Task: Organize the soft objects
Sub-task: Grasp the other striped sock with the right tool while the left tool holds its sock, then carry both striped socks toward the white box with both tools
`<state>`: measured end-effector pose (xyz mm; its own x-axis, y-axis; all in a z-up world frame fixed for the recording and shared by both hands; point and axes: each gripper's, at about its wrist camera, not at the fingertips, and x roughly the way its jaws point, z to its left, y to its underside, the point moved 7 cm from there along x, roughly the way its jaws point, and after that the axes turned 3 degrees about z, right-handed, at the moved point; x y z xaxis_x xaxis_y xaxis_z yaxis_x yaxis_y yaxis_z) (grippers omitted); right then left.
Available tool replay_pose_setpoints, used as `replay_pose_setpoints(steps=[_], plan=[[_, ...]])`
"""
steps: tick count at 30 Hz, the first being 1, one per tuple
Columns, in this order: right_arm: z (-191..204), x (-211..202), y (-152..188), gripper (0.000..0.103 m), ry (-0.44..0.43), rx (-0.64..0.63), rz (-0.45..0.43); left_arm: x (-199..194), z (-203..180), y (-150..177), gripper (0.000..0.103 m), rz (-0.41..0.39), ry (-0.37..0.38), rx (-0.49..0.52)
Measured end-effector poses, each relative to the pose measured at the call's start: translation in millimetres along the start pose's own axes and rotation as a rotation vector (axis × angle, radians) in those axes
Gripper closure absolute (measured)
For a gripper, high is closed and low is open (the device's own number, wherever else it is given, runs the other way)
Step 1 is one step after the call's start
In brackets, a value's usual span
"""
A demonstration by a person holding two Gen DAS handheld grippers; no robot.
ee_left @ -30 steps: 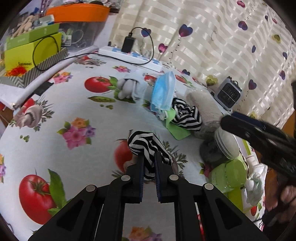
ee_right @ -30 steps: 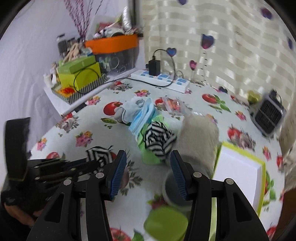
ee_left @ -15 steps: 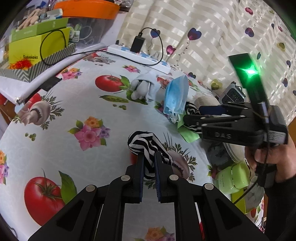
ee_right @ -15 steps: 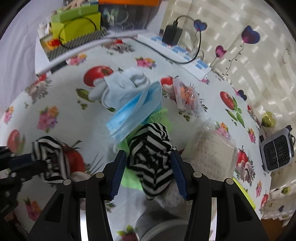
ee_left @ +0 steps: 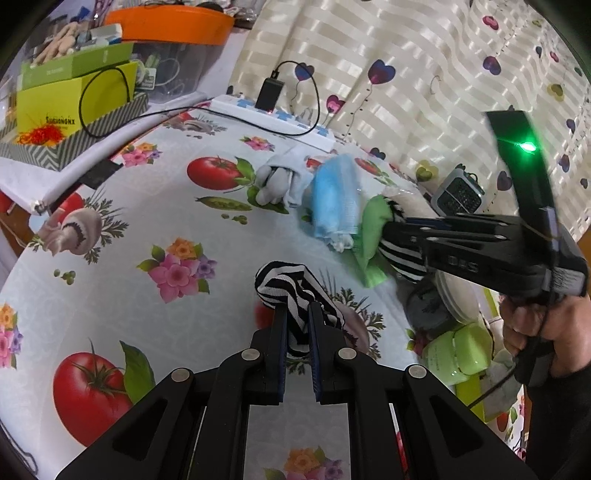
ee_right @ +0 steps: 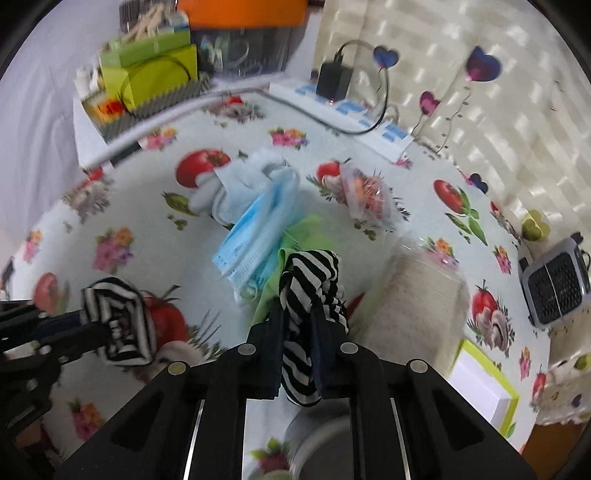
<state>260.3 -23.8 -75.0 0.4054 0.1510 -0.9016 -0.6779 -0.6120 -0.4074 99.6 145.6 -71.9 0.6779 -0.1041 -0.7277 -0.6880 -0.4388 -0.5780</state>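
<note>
My left gripper (ee_left: 296, 314) is shut on a black-and-white striped sock (ee_left: 284, 286) just above the tablecloth; that sock also shows in the right wrist view (ee_right: 114, 317). My right gripper (ee_right: 297, 314) is shut on a second striped sock (ee_right: 310, 284), seen from the left wrist view (ee_left: 400, 258) beside a green cloth (ee_left: 371, 236). A blue face mask (ee_right: 255, 236) and a pale blue sock (ee_right: 236, 181) lie just beyond. A beige fuzzy cloth (ee_right: 417, 295) lies to the right.
A power strip with charger (ee_left: 273, 110) lies at the back by the curtain. Green boxes (ee_left: 70, 92) and an orange tub (ee_left: 173, 26) stand at the back left. A small heater (ee_right: 554, 284), a white-and-green box (ee_right: 480, 380), a wrapped orange packet (ee_right: 365, 192) and green jars (ee_left: 454, 354) sit on the right.
My right gripper moved in over the pile and closed on the second striped sock. My left gripper kept hold of its sock with little movement.
</note>
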Motion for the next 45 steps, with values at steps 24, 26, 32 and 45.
replay_pose_setpoints(steps=[24,26,32,45], plan=[[16.8,-112.4,75.4,0.090,-0.205,0.189,-0.302,-49.3,-52.3,9.9,0.093,-0.060,0.040,0.100],[19.0,-112.3,78.2,0.090,-0.211,0.184,-0.298,-48.9,-54.5,10.8,0.093,-0.057,0.040,0.103],[36.0,-75.7,92.5,0.089,-0.217,0.137,-0.166,-46.8,-46.0,12.9,0.093,-0.045,0.026,0.085],[73.0,-60.0,129.3,0.064,-0.274,0.009,-0.069,-43.8,-31.0,13.7,0.093,-0.033,0.011,0.058]])
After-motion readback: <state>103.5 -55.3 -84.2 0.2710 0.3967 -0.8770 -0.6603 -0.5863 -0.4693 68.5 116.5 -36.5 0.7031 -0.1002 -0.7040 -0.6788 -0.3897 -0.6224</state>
